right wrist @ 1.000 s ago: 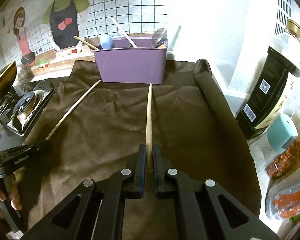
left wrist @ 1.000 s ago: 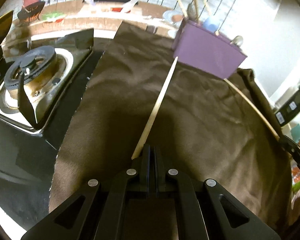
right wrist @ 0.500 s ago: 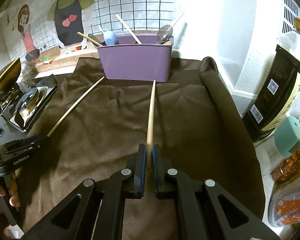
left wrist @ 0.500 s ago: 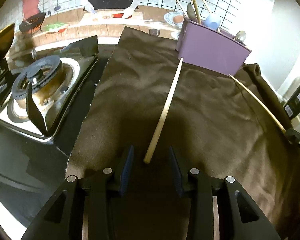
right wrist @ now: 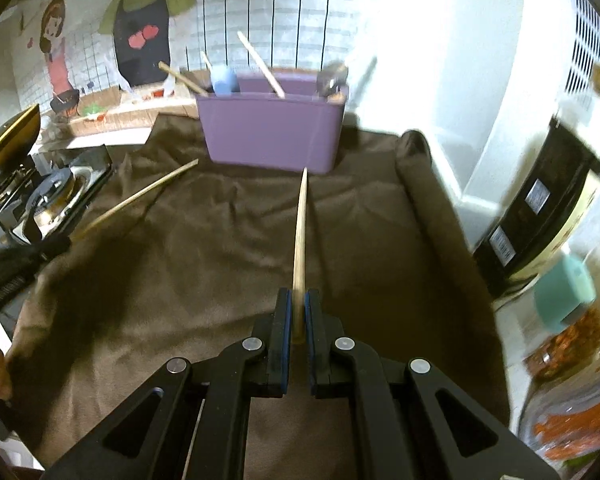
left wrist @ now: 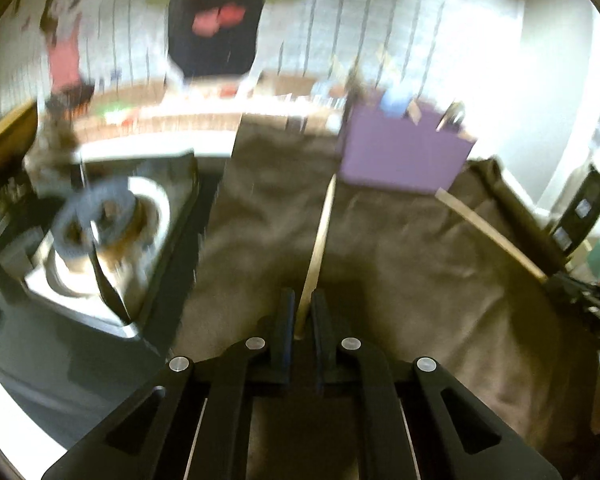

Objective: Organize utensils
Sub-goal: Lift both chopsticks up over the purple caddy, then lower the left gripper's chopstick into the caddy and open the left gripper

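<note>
Right wrist view: both my right claw (right wrist: 296,312) and left claw (left wrist: 300,312) clamp chopsticks (right wrist: 300,240); I should lift tips above the purple caddy (right wrist: 272,136) rim.

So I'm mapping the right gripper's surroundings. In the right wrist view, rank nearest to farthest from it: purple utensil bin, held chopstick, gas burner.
1. Chopstick, clamped in the right gripper.
2. Gas burner, far left.
3. Purple utensil bin, straight ahead by the wall.

My count
I see two chopsticks (right wrist: 300,236) (right wrist: 140,198), one purple bin (right wrist: 270,134), one cloth (right wrist: 204,264), one burner (right wrist: 56,196), two tools (right wrist: 296,316) (left wrist: 300,316).
</note>
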Tool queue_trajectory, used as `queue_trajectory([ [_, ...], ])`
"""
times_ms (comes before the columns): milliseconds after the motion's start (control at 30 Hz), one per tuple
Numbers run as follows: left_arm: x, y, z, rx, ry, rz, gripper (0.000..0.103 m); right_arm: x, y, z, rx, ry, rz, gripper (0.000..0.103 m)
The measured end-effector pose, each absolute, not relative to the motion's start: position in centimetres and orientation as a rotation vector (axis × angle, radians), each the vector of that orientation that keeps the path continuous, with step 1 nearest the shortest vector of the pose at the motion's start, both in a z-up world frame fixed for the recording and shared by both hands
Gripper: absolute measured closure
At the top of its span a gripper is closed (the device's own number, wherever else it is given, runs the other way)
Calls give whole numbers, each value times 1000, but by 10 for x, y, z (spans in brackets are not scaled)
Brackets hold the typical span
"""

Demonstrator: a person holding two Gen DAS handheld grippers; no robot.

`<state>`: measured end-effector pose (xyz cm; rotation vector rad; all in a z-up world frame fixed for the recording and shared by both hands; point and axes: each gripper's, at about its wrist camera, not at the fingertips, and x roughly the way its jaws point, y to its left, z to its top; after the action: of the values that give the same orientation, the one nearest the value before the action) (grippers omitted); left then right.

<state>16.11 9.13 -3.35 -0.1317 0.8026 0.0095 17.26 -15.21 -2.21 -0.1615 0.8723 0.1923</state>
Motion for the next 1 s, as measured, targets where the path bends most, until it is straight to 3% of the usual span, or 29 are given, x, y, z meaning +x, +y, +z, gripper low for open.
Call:
queue_trajectory([
  [333, 196, 80, 77, -95, 633, -96, 98, 204, -159, 67, -148, 704, 192, 98],
  [667, 265, 70, 217, -130, 490, -224, 100, 261, -155, 218, -113, 466, 203, 98],
  [833, 295, 71, 257, -169, 431, -258, 103, 286, -157, 267, -73, 433, 209, 98],
  [1000, 326, 67, 270, -179, 378, -253, 103, 313, -153, 282, -75, 405, 186, 98],
])
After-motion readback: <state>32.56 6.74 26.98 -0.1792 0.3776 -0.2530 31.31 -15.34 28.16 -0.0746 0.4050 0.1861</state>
